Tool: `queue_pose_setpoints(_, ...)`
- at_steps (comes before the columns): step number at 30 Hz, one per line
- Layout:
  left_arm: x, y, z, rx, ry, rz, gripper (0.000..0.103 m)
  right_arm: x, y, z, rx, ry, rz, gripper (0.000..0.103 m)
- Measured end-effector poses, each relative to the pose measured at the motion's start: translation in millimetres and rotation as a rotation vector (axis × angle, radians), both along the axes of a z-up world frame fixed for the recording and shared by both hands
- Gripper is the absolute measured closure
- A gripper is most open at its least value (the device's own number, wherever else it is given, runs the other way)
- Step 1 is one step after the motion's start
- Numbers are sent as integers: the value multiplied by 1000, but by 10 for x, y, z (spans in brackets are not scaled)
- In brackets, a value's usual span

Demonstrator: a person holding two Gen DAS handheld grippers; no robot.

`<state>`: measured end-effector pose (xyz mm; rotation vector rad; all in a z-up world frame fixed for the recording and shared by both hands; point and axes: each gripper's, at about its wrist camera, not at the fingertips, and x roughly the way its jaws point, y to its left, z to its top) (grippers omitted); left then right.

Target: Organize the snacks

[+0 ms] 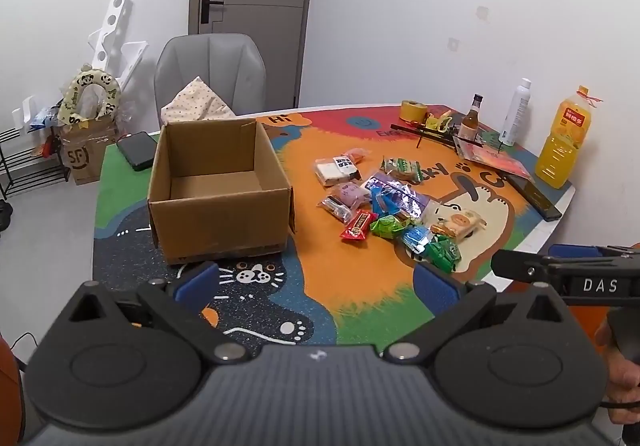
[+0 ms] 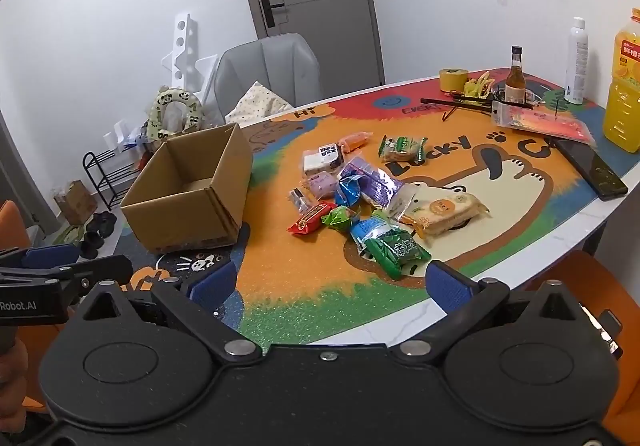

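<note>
Left wrist view: I am holding my left gripper (image 1: 316,282) and right gripper (image 2: 332,282) wide apart, grasping nothing, near the snacks (image 2: 360,201).

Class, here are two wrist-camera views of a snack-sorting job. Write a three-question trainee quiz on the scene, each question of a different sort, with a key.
1. True or false: the cardboard box already holds snacks.
2. Multiple choice: the snack pile lies (A) inside the box, (B) on the mat beside the box, (C) on the chair.
3. Fill in: the left gripper and right gripper are both ____.

Key
1. False; its inside shows bare cardboard.
2. B.
3. Open, holding nothing.
</note>
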<state>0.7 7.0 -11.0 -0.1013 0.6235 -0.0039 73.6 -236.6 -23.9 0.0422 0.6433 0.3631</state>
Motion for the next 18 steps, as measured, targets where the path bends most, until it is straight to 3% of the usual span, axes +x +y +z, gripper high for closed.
queue_pose_setpoints(18,8,-25,23,6,-1,6,0,1,-16,32,0,-11,-8,0)
